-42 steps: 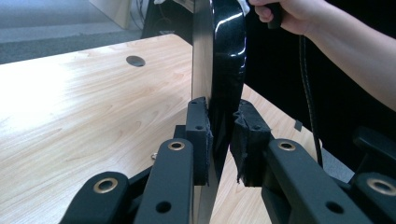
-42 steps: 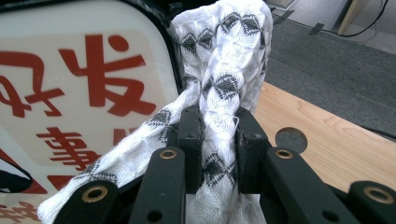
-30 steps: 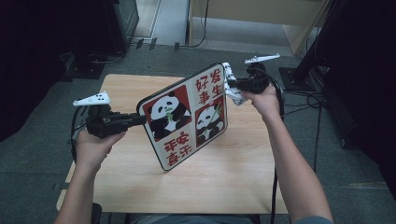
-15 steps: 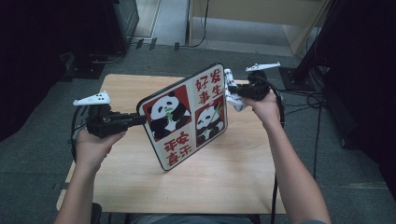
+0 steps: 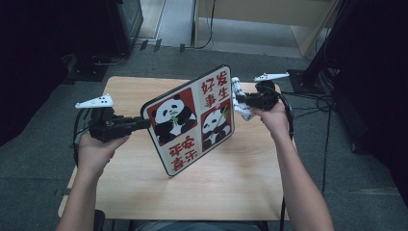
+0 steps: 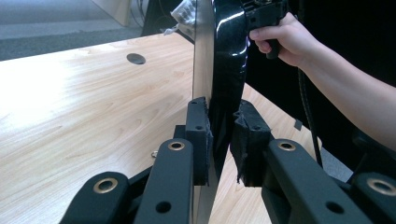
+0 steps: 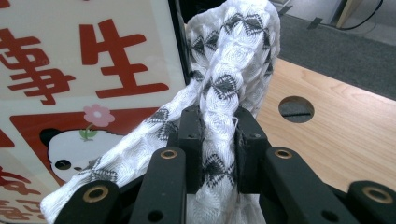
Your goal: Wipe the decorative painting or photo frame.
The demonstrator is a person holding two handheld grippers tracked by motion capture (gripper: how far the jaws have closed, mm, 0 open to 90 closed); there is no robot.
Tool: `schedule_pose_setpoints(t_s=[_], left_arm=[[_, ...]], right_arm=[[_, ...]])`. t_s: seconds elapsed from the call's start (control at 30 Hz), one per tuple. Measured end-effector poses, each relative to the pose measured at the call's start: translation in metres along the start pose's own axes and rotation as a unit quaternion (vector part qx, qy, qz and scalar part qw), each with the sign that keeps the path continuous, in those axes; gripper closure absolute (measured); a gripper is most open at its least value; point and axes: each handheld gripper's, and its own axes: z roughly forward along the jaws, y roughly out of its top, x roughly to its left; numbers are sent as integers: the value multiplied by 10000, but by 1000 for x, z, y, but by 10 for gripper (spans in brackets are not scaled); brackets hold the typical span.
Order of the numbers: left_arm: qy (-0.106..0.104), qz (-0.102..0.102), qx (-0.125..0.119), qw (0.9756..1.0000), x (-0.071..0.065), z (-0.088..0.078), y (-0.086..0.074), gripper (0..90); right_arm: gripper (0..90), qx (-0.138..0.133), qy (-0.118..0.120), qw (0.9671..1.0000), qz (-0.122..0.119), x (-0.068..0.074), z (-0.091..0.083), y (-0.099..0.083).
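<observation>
A square panel with panda pictures and red characters [image 5: 190,120] stands tilted on one corner on the wooden table [image 5: 240,178]. My left gripper [image 5: 144,122] is shut on its left edge; in the left gripper view the pads [image 6: 200,140] pinch the panel's black rim [image 6: 226,70]. My right gripper [image 5: 239,100] is shut on a white cloth with grey diamonds [image 5: 240,98], which lies against the panel's right edge. In the right gripper view the cloth [image 7: 229,79] bunches up between my jaws beside the panel face [image 7: 84,70].
The table has a round cable hole [image 7: 296,108] near its far edge. Dark cabinets and cables [image 5: 332,101] lie on the grey floor around it. Bare tabletop stretches in front of the panel.
My right gripper with the cloth has come down a little along the panel's right edge. The left gripper and the panel have held still.
</observation>
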Motion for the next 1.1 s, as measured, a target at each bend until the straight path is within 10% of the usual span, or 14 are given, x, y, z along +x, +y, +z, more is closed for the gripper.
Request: schedule_pose_setpoints(t_s=[1.1], left_arm=[[39, -1, -1, 10000, -1, 1, 0, 784]], right_arm=[[777, 100, 100, 9997, 193, -10, 11, -30]])
